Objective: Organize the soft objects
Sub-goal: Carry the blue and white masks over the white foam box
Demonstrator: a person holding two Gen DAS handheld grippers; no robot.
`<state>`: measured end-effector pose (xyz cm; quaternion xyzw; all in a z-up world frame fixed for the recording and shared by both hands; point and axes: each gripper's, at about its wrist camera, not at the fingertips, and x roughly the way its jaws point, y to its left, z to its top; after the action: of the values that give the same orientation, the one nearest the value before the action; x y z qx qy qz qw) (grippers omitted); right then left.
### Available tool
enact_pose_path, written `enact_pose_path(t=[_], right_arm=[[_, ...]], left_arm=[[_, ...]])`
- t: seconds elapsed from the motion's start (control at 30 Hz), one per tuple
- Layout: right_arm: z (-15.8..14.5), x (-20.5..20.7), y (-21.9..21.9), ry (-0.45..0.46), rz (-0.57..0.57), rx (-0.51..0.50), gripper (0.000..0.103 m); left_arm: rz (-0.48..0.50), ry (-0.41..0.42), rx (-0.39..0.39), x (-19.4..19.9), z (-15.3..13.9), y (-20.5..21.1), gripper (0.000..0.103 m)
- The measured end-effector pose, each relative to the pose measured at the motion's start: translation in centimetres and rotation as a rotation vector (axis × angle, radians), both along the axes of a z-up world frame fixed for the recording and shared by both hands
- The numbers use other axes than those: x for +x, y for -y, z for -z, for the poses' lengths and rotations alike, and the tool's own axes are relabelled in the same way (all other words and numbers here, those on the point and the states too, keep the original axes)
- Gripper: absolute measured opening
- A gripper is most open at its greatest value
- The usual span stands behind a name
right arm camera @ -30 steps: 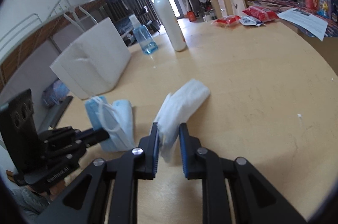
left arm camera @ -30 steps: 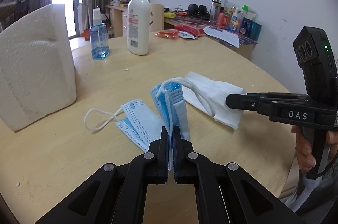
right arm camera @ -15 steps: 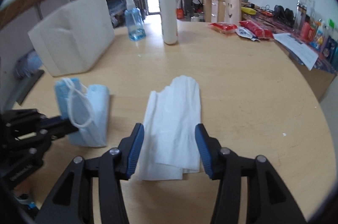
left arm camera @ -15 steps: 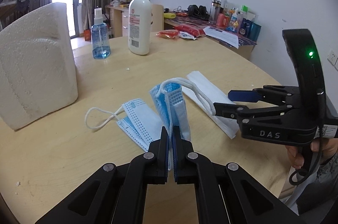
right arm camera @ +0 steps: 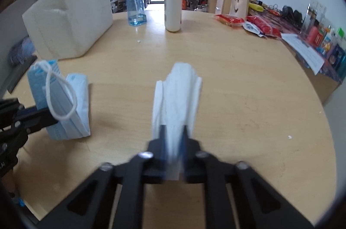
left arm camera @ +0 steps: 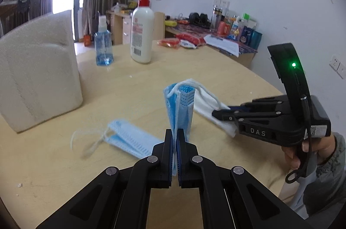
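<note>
My left gripper (left arm camera: 175, 133) is shut on a folded blue face mask (left arm camera: 180, 105) and holds it upright on edge, its white ear loop draped over the top. A second blue mask (left arm camera: 127, 138) lies flat on the wooden table (left arm camera: 216, 69), just left of the held one. My right gripper (right arm camera: 173, 131) is shut on the near end of a folded white tissue (right arm camera: 177, 95), which bows up between the pads. In the left wrist view, the right gripper (left arm camera: 220, 111) sits right of the held mask, gripping the tissue (left arm camera: 225, 125). The right wrist view shows the held mask (right arm camera: 41, 90) at the left.
A white foam block (left arm camera: 36, 77) stands at the left. A blue spray bottle (left arm camera: 103, 45) and a white pump bottle (left arm camera: 141, 36) stand at the back. Red snack packs (left arm camera: 173, 43) lie near the far edge. A person's hand (left arm camera: 307, 149) holds the right gripper at the table's right edge.
The right gripper let go of the tissue, opened wide over it as it lay flat, then shut again on its near end. The left gripper kept still, holding the mask.
</note>
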<state>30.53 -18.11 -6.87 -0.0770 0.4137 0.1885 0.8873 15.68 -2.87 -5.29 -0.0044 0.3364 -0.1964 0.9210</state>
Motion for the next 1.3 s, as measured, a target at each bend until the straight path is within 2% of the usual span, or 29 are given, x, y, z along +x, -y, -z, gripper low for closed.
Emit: enact_pose_path(t=[0.07, 0.2, 0.53, 0.83, 0.93, 1.1, 1.3], right_arm=[[-0.2, 0.0, 0.7, -0.024, -0.012, 0.078, 0.009], [-2.4, -1.5, 1.9, 0.024, -0.006, 0.185, 0.009], [-7.0, -5.0, 2.8, 0.141, -0.014, 0.313, 0.009], [-9.3, -7.9, 2.1, 0.269, -0.086, 0.352, 0.01], [-9.7, -8.3, 2.0, 0.282, -0.099, 0.366, 0.01], [-10.0, -8.8, 1.2, 0.299, -0.126, 0.366, 0.01], [-10.1, -9.1, -0.9, 0.307, -0.177, 0.376, 0.01]], left_arm=[[-0.029, 0.018, 0.007, -0.2, -0.5, -0.3, 0.003], [-0.049, 0.058, 0.007, -0.9, -1.7, -0.9, 0.003], [-0.095, 0.21, 0.025, -4.3, -6.0, -1.8, 0.003], [-0.16, 0.285, 0.027, -7.3, -8.3, -2.8, 0.003], [-0.204, 0.3, 0.05, -7.7, -8.9, -3.2, 0.003], [-0.254, 0.353, 0.041, -8.9, -9.6, -4.6, 0.003], [-0.297, 0.362, 0.058, -9.1, -9.6, -5.4, 0.003]])
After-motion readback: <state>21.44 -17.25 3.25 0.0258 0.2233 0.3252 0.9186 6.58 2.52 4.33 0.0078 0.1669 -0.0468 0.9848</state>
